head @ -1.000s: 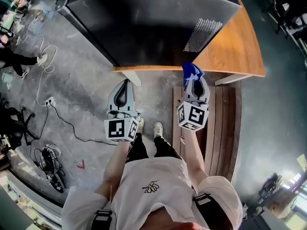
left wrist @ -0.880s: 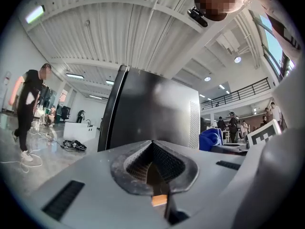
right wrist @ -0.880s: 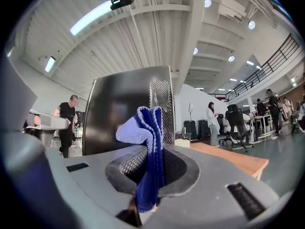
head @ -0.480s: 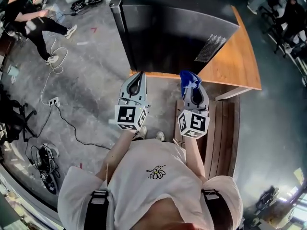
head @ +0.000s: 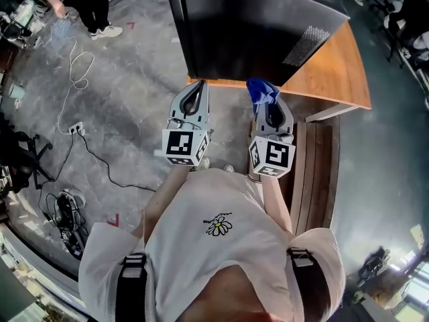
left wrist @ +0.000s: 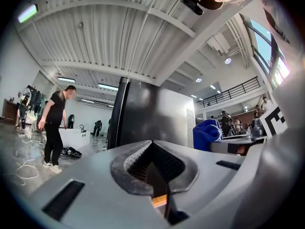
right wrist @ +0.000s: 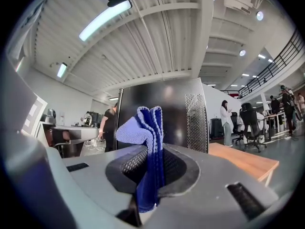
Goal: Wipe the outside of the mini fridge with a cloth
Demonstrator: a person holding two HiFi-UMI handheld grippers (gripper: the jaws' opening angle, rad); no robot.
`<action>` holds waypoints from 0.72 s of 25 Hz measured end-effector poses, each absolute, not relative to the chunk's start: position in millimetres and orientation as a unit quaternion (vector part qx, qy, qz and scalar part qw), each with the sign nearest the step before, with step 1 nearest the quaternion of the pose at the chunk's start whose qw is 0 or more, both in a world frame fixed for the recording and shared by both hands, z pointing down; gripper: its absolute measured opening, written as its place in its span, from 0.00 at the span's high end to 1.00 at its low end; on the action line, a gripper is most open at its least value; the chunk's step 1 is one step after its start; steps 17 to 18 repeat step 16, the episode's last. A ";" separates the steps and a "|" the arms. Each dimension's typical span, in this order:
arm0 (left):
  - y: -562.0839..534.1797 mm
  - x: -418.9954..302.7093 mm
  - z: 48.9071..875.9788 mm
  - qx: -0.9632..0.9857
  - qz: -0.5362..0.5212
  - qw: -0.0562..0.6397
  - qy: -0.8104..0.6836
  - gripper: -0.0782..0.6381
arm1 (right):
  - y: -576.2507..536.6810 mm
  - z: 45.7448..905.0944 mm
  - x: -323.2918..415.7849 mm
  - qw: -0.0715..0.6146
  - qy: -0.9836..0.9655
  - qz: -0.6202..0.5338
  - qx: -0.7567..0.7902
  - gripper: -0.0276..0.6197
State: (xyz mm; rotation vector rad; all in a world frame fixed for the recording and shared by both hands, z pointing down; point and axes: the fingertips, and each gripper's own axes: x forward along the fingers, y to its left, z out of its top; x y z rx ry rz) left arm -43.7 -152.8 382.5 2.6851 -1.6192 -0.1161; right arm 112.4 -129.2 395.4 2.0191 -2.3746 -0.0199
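Black and glossy, the fridge (head: pixel 248 25) fills the top of the head view. It stands on a wooden desk (head: pixel 335 79) whose bare top lies to the fridge's right. A perforated vent (head: pixel 307 44) marks the fridge's right part. Both tongs are held side by side before the fridge, near its lower edge and apart from it. The left tongs (head: pixel 198 89) point at its left part with their tips together. The right tongs (head: pixel 266 106) point at its middle, and a blue cloth (head: pixel 261 91) bunches at their tips, close to the desk's edge. A cable (head: pixel 74 69) trails over the grey floor (head: pixel 127 106) left of the fridge.

In the left gripper view the left tongs (left wrist: pixel 155 173) are closed with nothing between them. The fridge (left wrist: pixel 147 116) rises straight ahead, not touched. The cloth (left wrist: pixel 207 133) shows to the fridge's right, and a person (left wrist: pixel 55 123) in dark clothes stands far to its left.

In the right gripper view the right tongs (right wrist: pixel 148 175) are clamped on the cloth (right wrist: pixel 147 137). It stands up between them in folds and hangs a little below the grip. Behind the cloth is the fridge (right wrist: pixel 162 104), with its vent (right wrist: pixel 196 123) on the right. The desk (right wrist: pixel 243 162) stretches out beside the fridge on that side.
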 end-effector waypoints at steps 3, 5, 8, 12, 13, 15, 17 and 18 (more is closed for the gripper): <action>-151.5 -50.2 380.6 0.854 -0.040 -0.001 -0.518 0.88 | -128.9 392.4 102.4 0.009 -0.766 -0.010 0.642 0.86; -151.9 -53.0 380.2 0.854 -0.041 -0.002 -0.519 0.88 | -129.5 389.4 98.1 0.008 -0.768 -0.015 0.640 0.86; -151.9 -54.8 381.2 0.853 -0.041 -0.002 -0.521 0.88 | -131.1 387.3 94.0 0.008 -0.773 -0.020 0.634 0.86; -151.2 -57.5 384.9 0.851 -0.046 0.005 -0.523 0.88 | -130.7 391.0 88.9 0.013 -0.777 -0.018 0.629 0.86; -151.4 -58.4 385.7 0.850 -0.047 0.006 -0.524 0.88 | -130.5 392.3 87.5 0.014 -0.779 -0.017 0.627 0.86; -152.1 -59.9 387.0 0.850 -0.048 0.008 -0.525 0.88 | -129.9 394.7 84.8 0.016 -0.783 -0.016 0.622 0.86; -152.5 -60.5 387.5 0.849 -0.048 0.009 -0.525 0.88 | -129.6 395.7 83.4 0.017 -0.785 -0.016 0.619 0.86; -152.5 -60.5 387.5 0.849 -0.048 0.009 -0.525 0.88 | -129.6 395.7 83.4 0.017 -0.785 -0.016 0.619 0.86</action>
